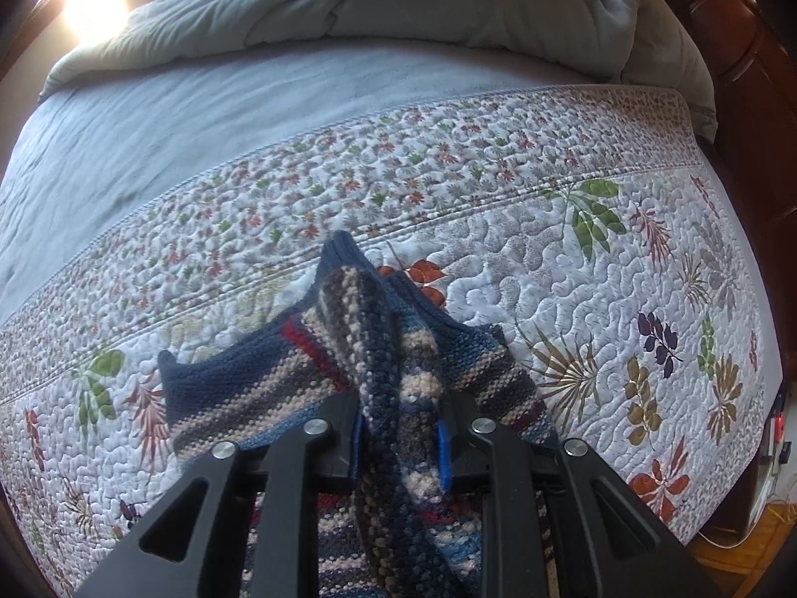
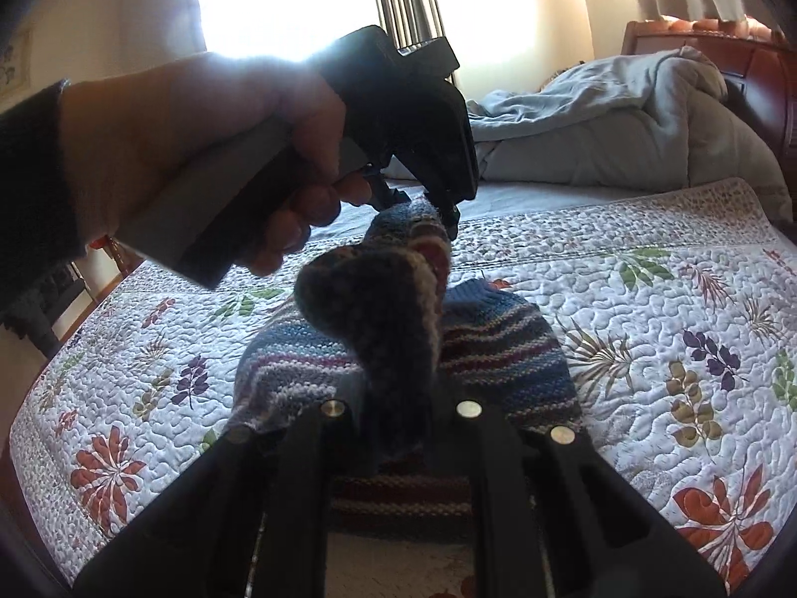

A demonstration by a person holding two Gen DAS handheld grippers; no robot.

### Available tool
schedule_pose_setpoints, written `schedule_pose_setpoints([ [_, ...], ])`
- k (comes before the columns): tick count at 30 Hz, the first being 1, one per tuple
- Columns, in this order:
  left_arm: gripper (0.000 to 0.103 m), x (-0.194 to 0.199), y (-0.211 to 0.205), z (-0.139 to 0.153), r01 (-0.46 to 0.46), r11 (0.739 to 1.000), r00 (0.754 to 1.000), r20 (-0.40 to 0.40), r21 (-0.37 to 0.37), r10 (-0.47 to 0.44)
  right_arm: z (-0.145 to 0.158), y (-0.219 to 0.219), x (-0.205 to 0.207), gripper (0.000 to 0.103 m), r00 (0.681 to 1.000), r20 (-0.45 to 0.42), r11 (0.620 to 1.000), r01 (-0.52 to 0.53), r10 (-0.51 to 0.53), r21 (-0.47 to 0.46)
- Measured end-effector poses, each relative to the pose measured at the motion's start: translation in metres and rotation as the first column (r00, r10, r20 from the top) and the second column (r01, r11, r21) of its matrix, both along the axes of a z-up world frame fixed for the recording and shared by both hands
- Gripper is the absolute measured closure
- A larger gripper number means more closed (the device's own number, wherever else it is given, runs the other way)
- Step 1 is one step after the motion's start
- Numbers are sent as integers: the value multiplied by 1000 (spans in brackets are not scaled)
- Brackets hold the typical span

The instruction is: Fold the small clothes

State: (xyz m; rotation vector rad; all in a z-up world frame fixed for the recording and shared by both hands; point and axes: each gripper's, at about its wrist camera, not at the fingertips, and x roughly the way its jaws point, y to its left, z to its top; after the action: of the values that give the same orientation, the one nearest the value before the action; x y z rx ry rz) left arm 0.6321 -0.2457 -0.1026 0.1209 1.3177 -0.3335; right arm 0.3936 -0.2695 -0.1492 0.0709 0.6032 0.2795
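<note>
A small striped knit garment (image 1: 279, 373) in blue, beige and red lies partly on the floral quilt (image 1: 597, 274), with one bunched edge lifted. My left gripper (image 1: 401, 428) is shut on that raised fold, which runs between the blue pads (image 1: 445, 453). In the right wrist view the garment (image 2: 498, 344) rises in a dark ridge from my right gripper (image 2: 398, 408), shut on its near end, up to the left gripper (image 2: 438, 204), which a hand (image 2: 189, 149) holds above the bed. The rest of the knit sags onto the quilt (image 2: 672, 299).
Past the quilt are a blue-grey sheet (image 1: 199, 114) and a heaped grey comforter (image 1: 448, 10) at the head of the bed. A wooden headboard (image 2: 722, 40) stands at the right. Bright windows (image 2: 279, 0) glare behind. The bed's edge and floor (image 1: 747, 548) show at lower right.
</note>
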Motion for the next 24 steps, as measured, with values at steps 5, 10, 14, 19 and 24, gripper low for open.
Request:
schedule_pose_setpoints([
  [5,81,1,-17,-19,13,1000,1000,-17,8,-13,-9,-9,2,92,1000,-22,1000,6,-6,-18],
  [10,81,2,-26,-33,12,1000,1000,-29,3,-12,-20,-23,7,92,998,-59,1000,15,-15,4],
  [14,80,1,-31,-39,15,1000,999,-34,2,-15,-28,-28,8,92,996,-87,1000,12,-9,24],
  [19,73,-1,-33,-43,18,1000,999,-27,4,-18,-36,-38,11,92,991,-134,996,4,8,89],
  [24,57,-3,-32,-31,24,999,1000,-10,-22,-25,-45,-47,16,91,979,-199,985,-9,43,170],
])
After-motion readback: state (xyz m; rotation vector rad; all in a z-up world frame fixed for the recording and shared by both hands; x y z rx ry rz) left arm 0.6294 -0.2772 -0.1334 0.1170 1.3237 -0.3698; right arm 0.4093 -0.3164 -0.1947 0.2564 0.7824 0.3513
